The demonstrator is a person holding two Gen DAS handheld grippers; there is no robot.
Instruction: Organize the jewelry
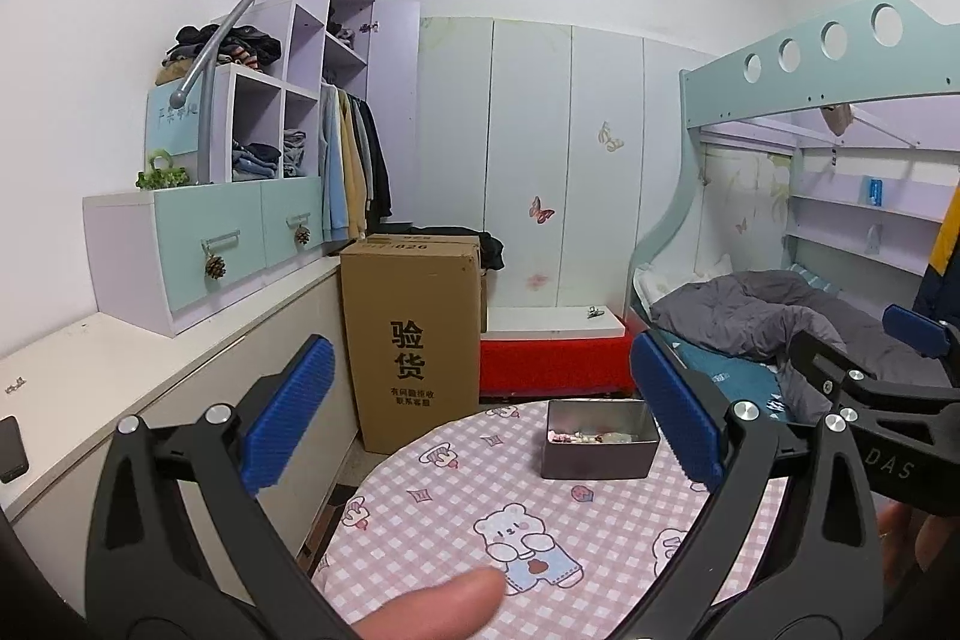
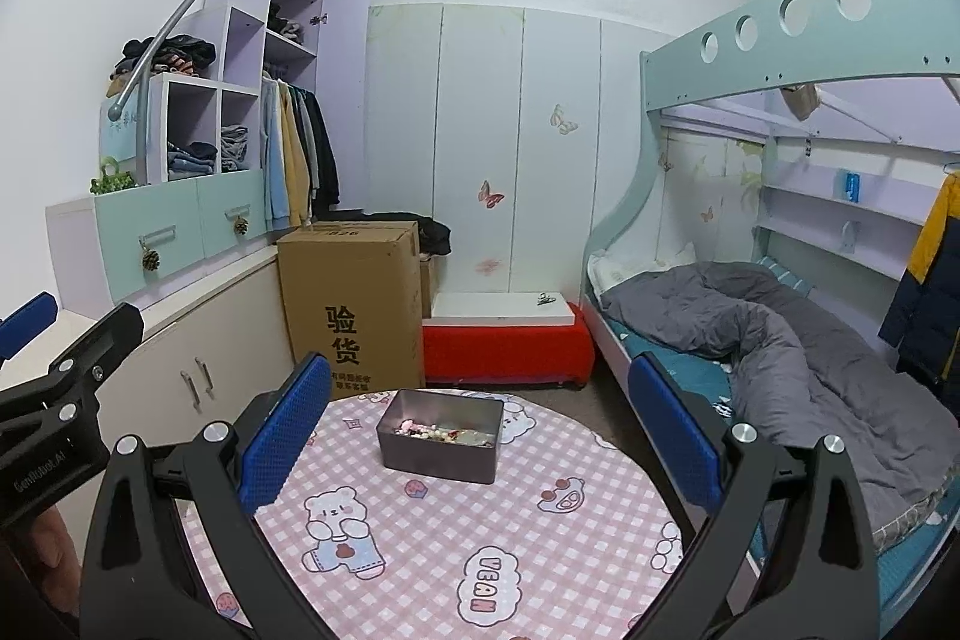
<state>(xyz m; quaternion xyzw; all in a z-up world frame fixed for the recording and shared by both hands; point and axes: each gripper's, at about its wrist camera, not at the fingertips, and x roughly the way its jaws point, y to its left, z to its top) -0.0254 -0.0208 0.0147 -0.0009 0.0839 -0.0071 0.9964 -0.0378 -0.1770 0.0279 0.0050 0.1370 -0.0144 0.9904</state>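
On the table (image 2: 540, 550), open grey tin (image 2: 441, 451) holds jewelry (image 2: 429, 431).

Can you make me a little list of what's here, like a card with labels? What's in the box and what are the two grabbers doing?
Table: round, pink checked cloth with bears
Box: grey tin, open, on the table's far side
In the box: small jewelry pieces, too small to name
Left gripper: open, empty, above the table
Right gripper: open, empty, facing the tin
Behind: cardboard box, bunk bed
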